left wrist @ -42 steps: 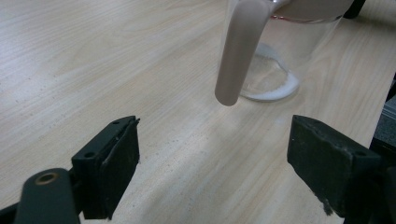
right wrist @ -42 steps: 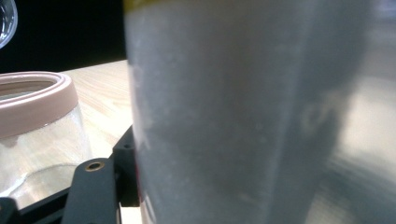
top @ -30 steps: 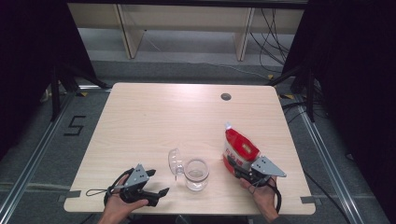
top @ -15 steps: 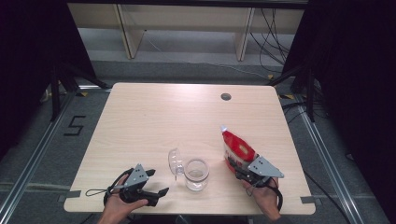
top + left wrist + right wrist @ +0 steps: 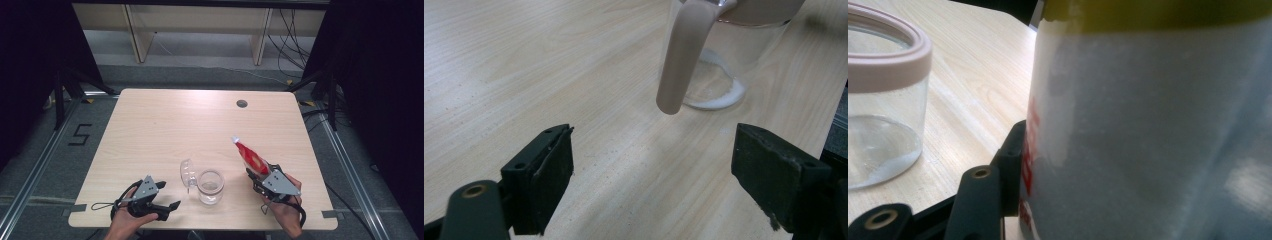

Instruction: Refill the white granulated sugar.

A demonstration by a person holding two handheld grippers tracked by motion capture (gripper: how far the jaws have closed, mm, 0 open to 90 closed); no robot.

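Wood table (image 5: 165,125), dark room all around. Left tongs (image 5: 167,205) rest wide open, holding nothing, with the glass jar (image 5: 210,186) and its flipped-up lid (image 5: 186,173) just to their right. Right tongs (image 5: 254,173) squeeze a red bag (image 5: 248,156) beside the jar. I think the pouring step comes next: lift and tip the bag over the jar.

Two black jaws of the left gripper (image 5: 651,185) rise from the lower corners, spread wide with bare light wooden tabletop (image 5: 524,60) between them. At the upper right stands a clear glass jar (image 5: 729,60) holding a thin layer of white powder; its pale pink flap (image 5: 681,55) hangs down in front.
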